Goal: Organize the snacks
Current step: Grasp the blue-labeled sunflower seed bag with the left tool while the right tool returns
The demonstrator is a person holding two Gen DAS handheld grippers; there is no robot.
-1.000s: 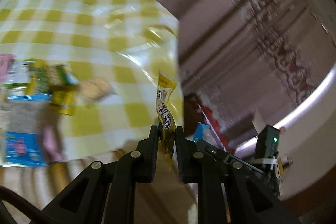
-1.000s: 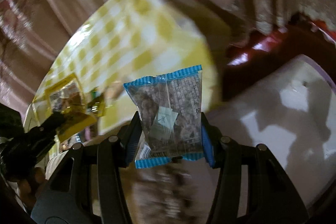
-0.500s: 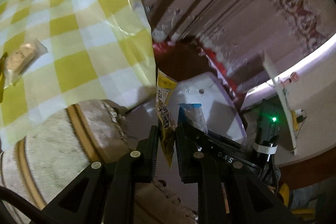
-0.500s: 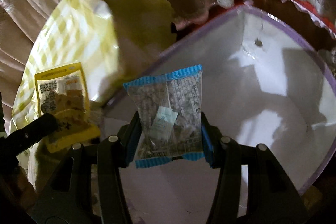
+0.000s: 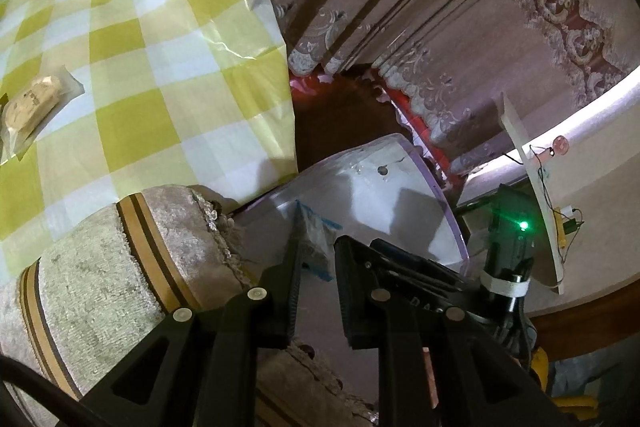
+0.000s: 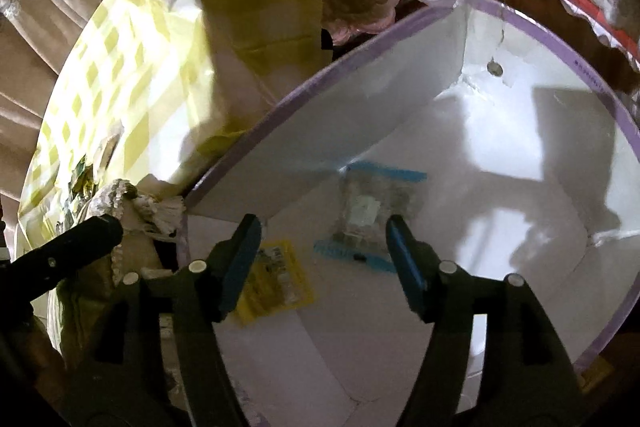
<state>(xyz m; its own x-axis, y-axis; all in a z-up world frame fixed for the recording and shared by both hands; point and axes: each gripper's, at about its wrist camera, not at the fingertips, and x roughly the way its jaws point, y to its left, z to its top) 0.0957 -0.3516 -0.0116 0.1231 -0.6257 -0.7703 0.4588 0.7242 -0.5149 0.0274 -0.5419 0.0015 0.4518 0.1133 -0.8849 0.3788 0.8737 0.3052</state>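
Snack packets lie in the white fabric bin with a lilac rim (image 6: 400,27). From my right gripper (image 6: 324,243), whose black jaws with blue pads stand wide apart and hold nothing, I look down into the bin. A clear packet with blue sealed ends (image 6: 370,215) lies on the bin floor just ahead of and between my right fingers, its outline blurred. A yellow printed packet (image 6: 276,279) lies on the same floor, to the left of the clear one and apart from it, partly behind my right gripper's left finger (image 6: 240,259). I cannot read the print on either packet.

My left gripper (image 5: 316,255) has its black jaws parted by a narrow gap, with nothing between them. It hangs at the near left rim of the bin; in the right wrist view one of its dark fingers juts in from the left edge. Through the gap, the left wrist view shows an edge of the clear blue-ended packet (image 5: 316,227) down in the bin beyond the fingertips.

To the left of both grippers stands a table under a glossy yellow-and-white checked cloth (image 5: 132,39). On it, far left of my left gripper, lies a pale biscuit in a clear wrapper (image 5: 32,107). A beige plush cushion with brown and tan stripes (image 5: 100,267) sits below the left gripper, between table and bin. Beyond the bin hang beige curtains with lace trim (image 5: 432,99).
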